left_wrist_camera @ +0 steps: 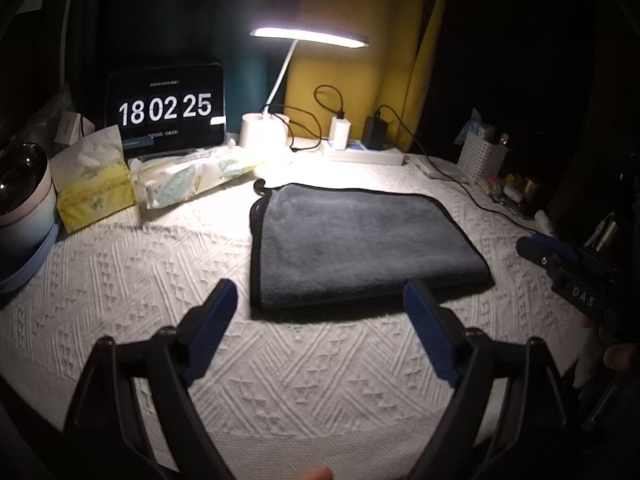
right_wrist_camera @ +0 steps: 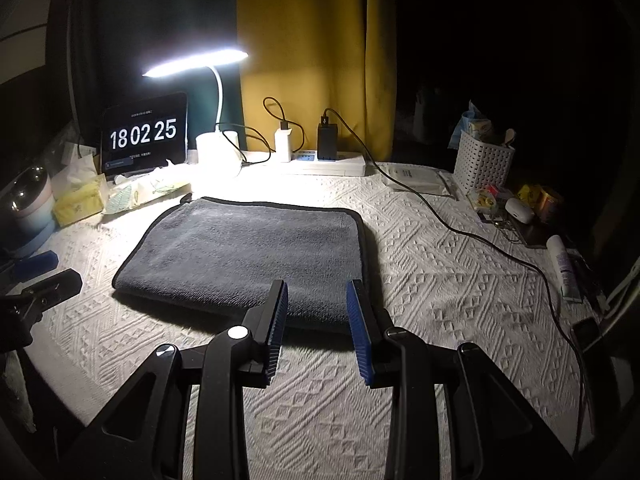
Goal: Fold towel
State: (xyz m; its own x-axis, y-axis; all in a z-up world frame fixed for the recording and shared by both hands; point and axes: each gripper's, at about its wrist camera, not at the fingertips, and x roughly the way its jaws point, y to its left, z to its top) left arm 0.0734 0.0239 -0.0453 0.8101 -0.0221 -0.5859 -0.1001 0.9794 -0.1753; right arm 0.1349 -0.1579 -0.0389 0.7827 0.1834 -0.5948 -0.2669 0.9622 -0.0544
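A grey towel with a black hem lies folded flat on the white textured tablecloth, a hanging loop at its far left corner. It also shows in the right wrist view. My left gripper is wide open and empty, just short of the towel's near edge. My right gripper is open and empty, its fingertips over the towel's near right edge. It shows from the side at the right of the left wrist view.
A lit desk lamp, a tablet clock, tissue packs and a power strip with cables stand at the back. A white basket, small items and a cable lie on the right. A bowl stands far left.
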